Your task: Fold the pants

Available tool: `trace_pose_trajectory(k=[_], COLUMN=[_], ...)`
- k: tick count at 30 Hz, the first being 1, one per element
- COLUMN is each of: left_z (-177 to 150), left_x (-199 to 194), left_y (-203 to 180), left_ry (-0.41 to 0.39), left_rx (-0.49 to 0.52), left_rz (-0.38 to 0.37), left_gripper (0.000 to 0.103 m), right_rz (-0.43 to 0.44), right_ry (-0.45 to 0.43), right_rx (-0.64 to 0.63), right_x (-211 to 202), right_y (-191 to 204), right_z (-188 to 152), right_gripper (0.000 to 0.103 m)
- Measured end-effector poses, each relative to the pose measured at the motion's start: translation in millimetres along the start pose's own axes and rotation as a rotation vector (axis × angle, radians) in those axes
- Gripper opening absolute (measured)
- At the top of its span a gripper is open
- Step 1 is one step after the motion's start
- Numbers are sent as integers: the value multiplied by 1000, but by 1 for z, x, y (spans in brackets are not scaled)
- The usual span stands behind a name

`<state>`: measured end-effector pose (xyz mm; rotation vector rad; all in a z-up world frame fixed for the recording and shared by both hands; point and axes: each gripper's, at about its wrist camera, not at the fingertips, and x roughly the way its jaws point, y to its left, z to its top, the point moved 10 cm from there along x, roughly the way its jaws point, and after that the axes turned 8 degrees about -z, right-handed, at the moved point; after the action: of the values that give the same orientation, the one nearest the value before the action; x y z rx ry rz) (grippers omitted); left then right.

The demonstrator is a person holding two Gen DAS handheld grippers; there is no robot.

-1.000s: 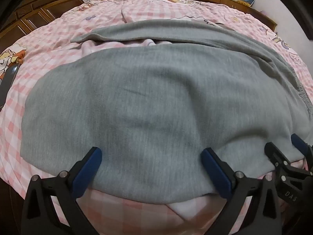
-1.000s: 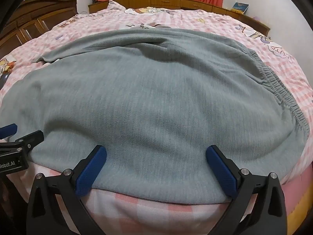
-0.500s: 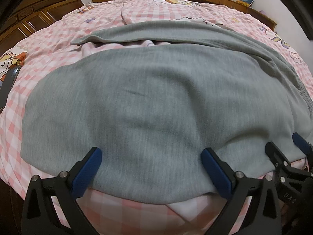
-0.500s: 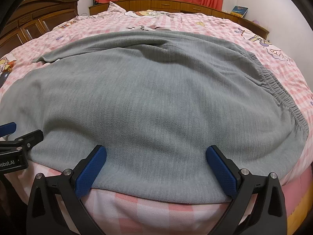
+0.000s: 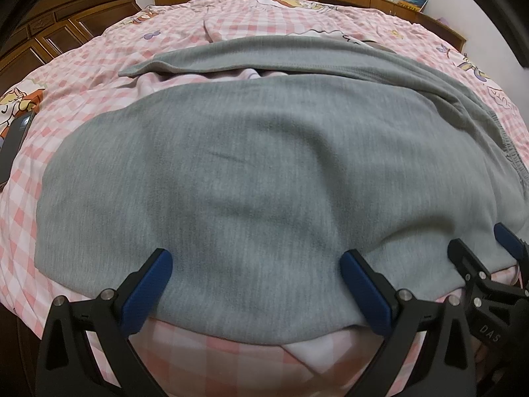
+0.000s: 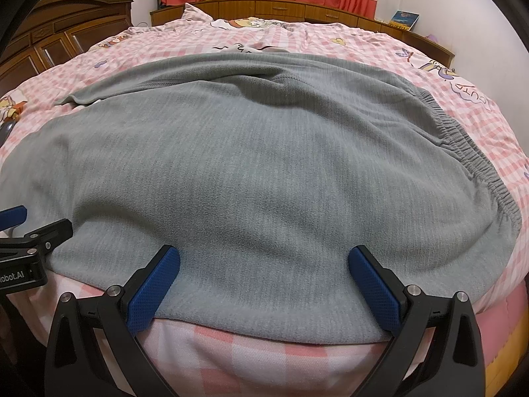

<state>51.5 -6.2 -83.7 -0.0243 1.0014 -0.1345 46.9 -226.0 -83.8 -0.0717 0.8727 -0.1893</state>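
Fingers of the left gripper are standing wide apart, straddling the near hem edge of the grey pants, which are lying directly ahead of the tips on the bed. Fingers of the right gripper are likewise spread apart and gripping nothing, just beside the left pair along the same near edge. The long axis of the pants is running across both pairs, with the elastic waistband lying to the right of the fingers and the leg ends to the left. The far leg is showing beyond the near one. A phone is resting well to the left, apart from the cloth. Nothing is standing between fingers and fabric.
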Motion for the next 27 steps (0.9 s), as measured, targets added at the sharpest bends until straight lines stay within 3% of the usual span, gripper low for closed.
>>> trace_pose_trajectory(k=[27], left_z=[2], left_x=[2], left_y=[2], left_ry=[6], left_rx=[6], left_rz=[-8], left_gripper=[103], right_rz=[-13], right_ry=[-8], right_rx=[6], right_x=[1], right_y=[-2], right_z=[1], right_gripper=[103])
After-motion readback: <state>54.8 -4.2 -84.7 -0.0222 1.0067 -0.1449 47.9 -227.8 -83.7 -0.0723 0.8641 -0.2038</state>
